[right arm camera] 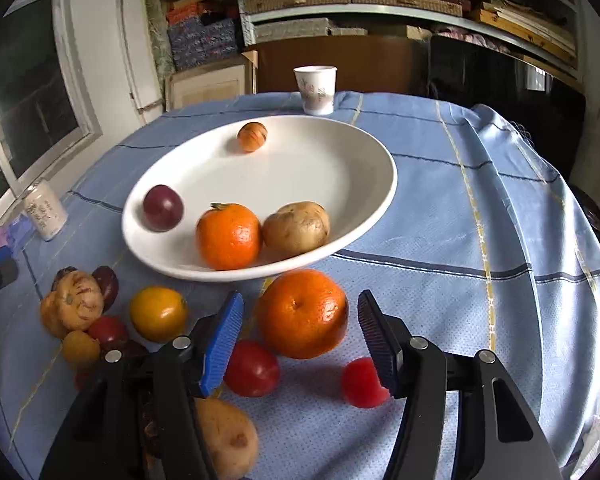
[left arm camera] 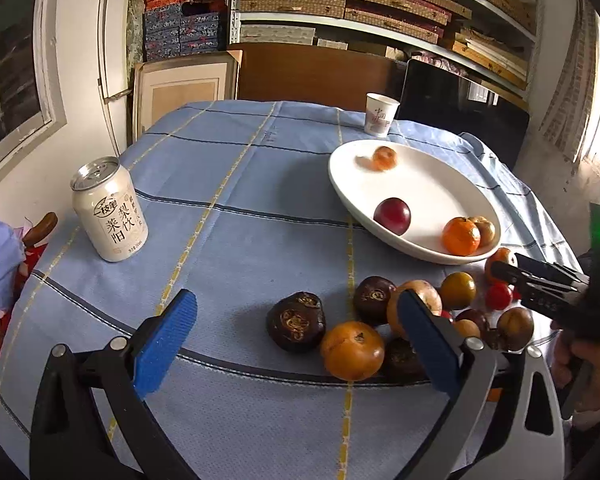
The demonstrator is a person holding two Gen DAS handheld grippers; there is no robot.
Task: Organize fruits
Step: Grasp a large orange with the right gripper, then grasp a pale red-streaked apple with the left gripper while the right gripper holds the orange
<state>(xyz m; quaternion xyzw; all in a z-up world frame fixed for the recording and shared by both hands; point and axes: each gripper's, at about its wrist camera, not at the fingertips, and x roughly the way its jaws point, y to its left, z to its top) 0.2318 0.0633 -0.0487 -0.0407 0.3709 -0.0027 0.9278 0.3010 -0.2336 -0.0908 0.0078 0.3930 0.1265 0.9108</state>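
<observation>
The right hand-held gripper (right arm camera: 300,332) hangs with jaws apart around a large orange (right arm camera: 302,313) on the surface (right arm camera: 460,240), just before the plate (right arm camera: 380,208). The left hand-held gripper (left arm camera: 296,340) gapes empty above loose fruit.

— The tablecloth (right arm camera: 440,216): pale blue, crossed by dark navy stripes and thin yellow lines. On it a plain white plate (right arm camera: 364,216).

— In the plate, a bright orange mandarin (right arm camera: 228,236), a tan-brown fruit (right arm camera: 296,226) and a deep maroon one (right arm camera: 163,208).

— Another orange mandarin (right arm camera: 302,314) on the cloth, with red fruits (right arm camera: 252,368) beside it.

— The can (left arm camera: 110,210)?

— Cream-white, dark lettering. The paper cup (left arm camera: 380,114) is white with a reddish print.

— Two fruits (left arm camera: 296,320) are near black, marked with gold swirls. Gripper pads (left arm camera: 164,340): blue, ribbed.
</observation>
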